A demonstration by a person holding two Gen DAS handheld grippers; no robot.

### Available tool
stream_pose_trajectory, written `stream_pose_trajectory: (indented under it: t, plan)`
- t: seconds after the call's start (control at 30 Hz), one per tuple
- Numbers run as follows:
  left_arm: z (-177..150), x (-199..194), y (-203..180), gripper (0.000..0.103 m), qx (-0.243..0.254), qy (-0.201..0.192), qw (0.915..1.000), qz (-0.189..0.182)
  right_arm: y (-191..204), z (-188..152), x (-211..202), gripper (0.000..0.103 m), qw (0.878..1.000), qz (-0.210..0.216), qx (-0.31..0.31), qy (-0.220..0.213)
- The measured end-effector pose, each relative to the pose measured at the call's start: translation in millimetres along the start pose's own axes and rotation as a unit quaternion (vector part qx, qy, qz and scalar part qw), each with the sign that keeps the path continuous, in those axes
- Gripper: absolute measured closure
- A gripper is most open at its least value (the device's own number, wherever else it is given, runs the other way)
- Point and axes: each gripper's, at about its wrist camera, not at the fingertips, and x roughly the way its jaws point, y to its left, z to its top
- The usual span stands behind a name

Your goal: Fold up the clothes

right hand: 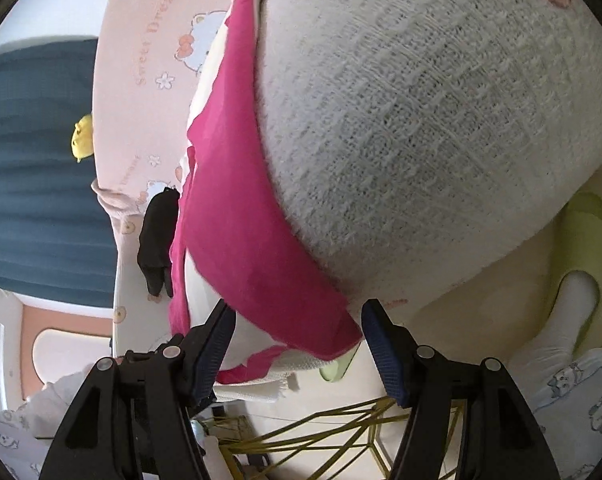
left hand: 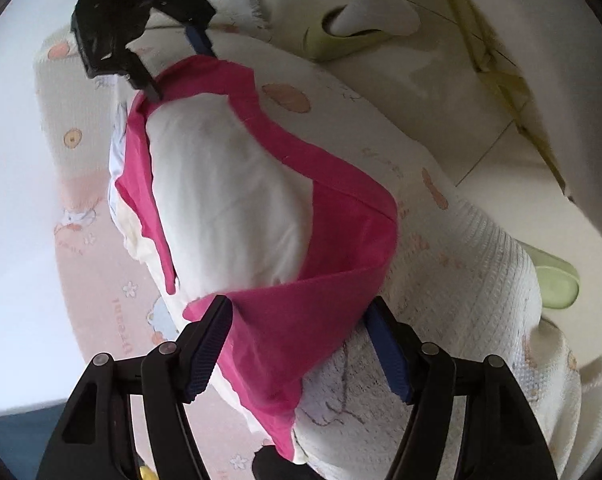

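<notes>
In the left wrist view, the left gripper is near the bottom, and its jaws stand apart and released, with a corner of the bright pink and white cloth garment lying loosely between them. The blue ridged pads do not squeeze the cloth. The garment is spread out over a white waffle-weave blanket and a pale pink sheet printed with little cartoon animals and flowers, which cover the bed. Its white middle puffs up, and a pink band runs around the edge. At the far end of the garment, the right gripper reaches in from the top left, and its tips sit at the pink edge. In the right wrist view, the right gripper has its jaws wide and released too, with the pink edge of the garment lying between them and nothing pinched. The white waffle-weave blanket bulges on the right. Farther left on the pink sheet lies a small black soft thing. A light green slipper with a foot in a white sock stands on the floor at the right.
</notes>
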Motion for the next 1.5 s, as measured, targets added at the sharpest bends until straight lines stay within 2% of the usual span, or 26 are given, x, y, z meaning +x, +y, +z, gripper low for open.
stream_pose_trajectory:
  t: [0.2, 0.27, 0.3, 0.33, 0.43, 0.5, 0.57, 0.63, 0.73, 0.77, 0.87, 0.93, 1.07, 1.13, 1.27, 1.4, 1.5]
  plan:
    - [11, 4, 9, 0.036, -0.023, -0.004, 0.9997, -0.002, -1, -6, 16, 0.038, 1.000, -0.004, -0.011, 0.024]
    - [14, 6, 10, 0.037, -0.026, -0.010, 0.9996, -0.003, 1, -7, 17, 0.038, 0.999, -0.013, -0.026, 0.020]
    - [15, 5, 12, 0.039, -0.029, -0.013, 0.9995, -0.008, 3, -8, 17, 0.042, 0.999, -0.018, -0.033, 0.016]
    - [15, 5, 15, 0.050, -0.033, -0.018, 0.9991, -0.020, 5, -8, 18, 0.062, 0.999, -0.026, -0.037, 0.015]
    - [13, 1, 23, 0.065, -0.054, -0.029, 0.9972, -0.044, 17, -11, 16, 0.092, 0.996, -0.055, -0.069, 0.023]
    - [11, -2, 32, 0.071, -0.074, -0.035, 0.9950, -0.057, 26, -13, 14, 0.094, 0.993, -0.073, -0.090, 0.025]
    - [9, -6, 42, 0.076, -0.099, -0.041, 0.9915, -0.074, 36, -14, 9, 0.094, 0.992, -0.072, -0.101, 0.021]
    - [7, -8, 51, 0.077, -0.119, -0.048, 0.9879, -0.087, 48, -13, 1, 0.094, 0.991, -0.065, -0.115, 0.008]
    - [-3, -10, 76, 0.077, -0.178, -0.061, 0.9735, -0.131, 59, -10, -16, 0.094, 0.992, -0.038, -0.124, -0.013]
    - [-7, -10, 85, 0.077, -0.201, -0.063, 0.9663, -0.148, 62, -8, -18, 0.094, 0.991, -0.037, -0.125, -0.019]
    - [-23, -6, 119, 0.077, -0.297, -0.061, 0.9297, -0.209, 72, -4, -24, 0.094, 0.991, -0.038, -0.124, -0.027]
    - [-35, 0, 137, 0.077, -0.360, -0.055, 0.9014, -0.235, 79, -1, -27, 0.094, 0.992, -0.037, -0.119, -0.030]
    - [-61, 15, 168, 0.077, -0.475, -0.044, 0.8346, -0.276, 95, 11, -33, 0.094, 0.992, -0.020, -0.111, -0.047]
    - [-71, 24, 179, 0.077, -0.516, -0.035, 0.8117, -0.271, 100, 22, -37, 0.094, 0.993, -0.009, -0.104, -0.058]
    - [-81, 40, 188, 0.077, -0.565, -0.014, 0.7821, -0.263, 112, 48, -24, 0.094, 0.993, -0.033, -0.095, -0.067]
    - [-88, 54, 186, 0.077, -0.590, 0.011, 0.7622, -0.267, 121, 70, 0, 0.094, 0.990, -0.076, -0.102, -0.052]
    - [-104, 80, 184, 0.077, -0.623, 0.027, 0.7308, -0.278, 113, 83, 14, 0.094, 0.988, -0.113, -0.096, -0.041]
